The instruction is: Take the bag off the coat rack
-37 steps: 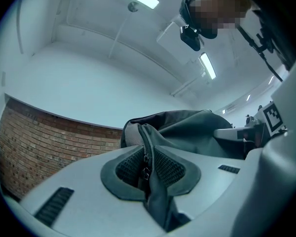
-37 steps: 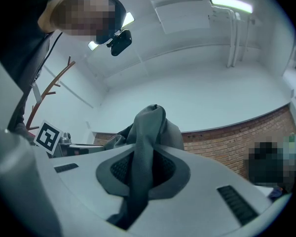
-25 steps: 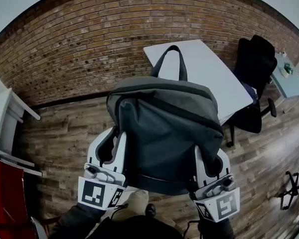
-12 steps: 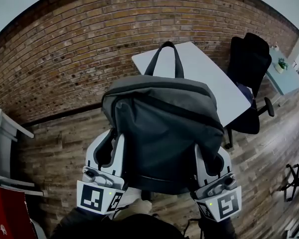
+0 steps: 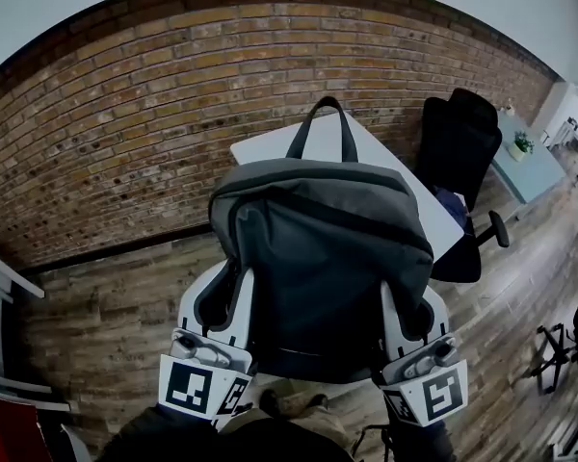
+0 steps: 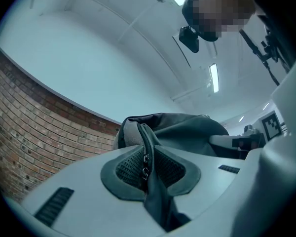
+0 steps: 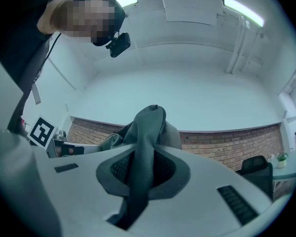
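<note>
The bag (image 5: 323, 258) is matt dark-grey woven cloth. Its loop handle (image 5: 323, 128) is flat webbing, and its zip (image 6: 145, 163) looks like small shiny metal links. The left gripper (image 5: 223, 301) and right gripper (image 5: 407, 311) have smooth, matt, pale plastic shells. Their pads (image 6: 128, 168) are dark, finely ribbed and rubbery. The wall (image 5: 125, 114) is rough brick, the floor (image 5: 106, 306) grainy wood planks, the table (image 5: 265, 152) smooth matt white.

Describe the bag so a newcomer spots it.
In front of the brick wall and white table, the left gripper and right gripper hold up the bag. It is dark grey with a black top loop; the chair nearby is all black.
</note>
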Tool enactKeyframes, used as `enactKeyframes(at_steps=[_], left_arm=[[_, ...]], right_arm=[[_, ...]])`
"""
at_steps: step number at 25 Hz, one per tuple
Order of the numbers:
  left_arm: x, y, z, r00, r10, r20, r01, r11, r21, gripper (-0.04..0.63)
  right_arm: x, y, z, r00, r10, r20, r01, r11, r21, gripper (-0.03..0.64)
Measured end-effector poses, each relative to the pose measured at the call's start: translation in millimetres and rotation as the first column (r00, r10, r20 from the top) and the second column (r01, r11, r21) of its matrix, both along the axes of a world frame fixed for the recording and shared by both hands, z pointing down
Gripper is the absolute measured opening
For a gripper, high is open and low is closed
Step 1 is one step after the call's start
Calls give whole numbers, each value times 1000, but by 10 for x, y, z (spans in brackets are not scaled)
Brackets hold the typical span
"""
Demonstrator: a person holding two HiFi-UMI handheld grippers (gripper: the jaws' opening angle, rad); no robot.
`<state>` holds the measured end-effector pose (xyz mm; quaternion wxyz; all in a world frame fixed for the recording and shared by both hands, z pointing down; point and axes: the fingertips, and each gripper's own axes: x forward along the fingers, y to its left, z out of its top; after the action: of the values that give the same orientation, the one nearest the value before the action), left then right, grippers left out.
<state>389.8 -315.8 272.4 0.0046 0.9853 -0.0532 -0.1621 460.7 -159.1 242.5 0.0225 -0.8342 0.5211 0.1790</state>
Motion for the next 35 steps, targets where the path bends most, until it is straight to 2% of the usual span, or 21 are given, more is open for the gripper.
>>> enactKeyframes(at_steps=[8, 15, 21, 25, 28, 35], left_arm=[[689, 206, -76, 1000, 29, -9, -29, 1000, -7, 75], [1483, 419, -64, 1000, -20, -11, 19, 999, -46, 75], [2032, 475, 166, 997, -75, 34, 78, 993, -84, 75], [2276, 408, 394, 990, -117, 79, 124, 987, -98, 75], [2399, 376, 571, 983, -148, 111, 159, 982, -100, 75], [2596, 338, 654, 974, -191, 122, 202, 975, -91, 75]], right_arm=[[706, 146, -168, 1000, 5, -14, -5, 1000, 20, 32], [1610, 301, -142, 999, -39, -23, 39, 999, -28, 32], [2249, 243, -77, 995, -91, -33, 89, 995, -53, 32], [2595, 135, 249, 991, -134, 13, 134, 987, -84, 32], [2734, -11, 280, 984, -175, 26, 177, 981, -79, 32], [3081, -102, 556, 973, -211, 93, 217, 974, -61, 32]])
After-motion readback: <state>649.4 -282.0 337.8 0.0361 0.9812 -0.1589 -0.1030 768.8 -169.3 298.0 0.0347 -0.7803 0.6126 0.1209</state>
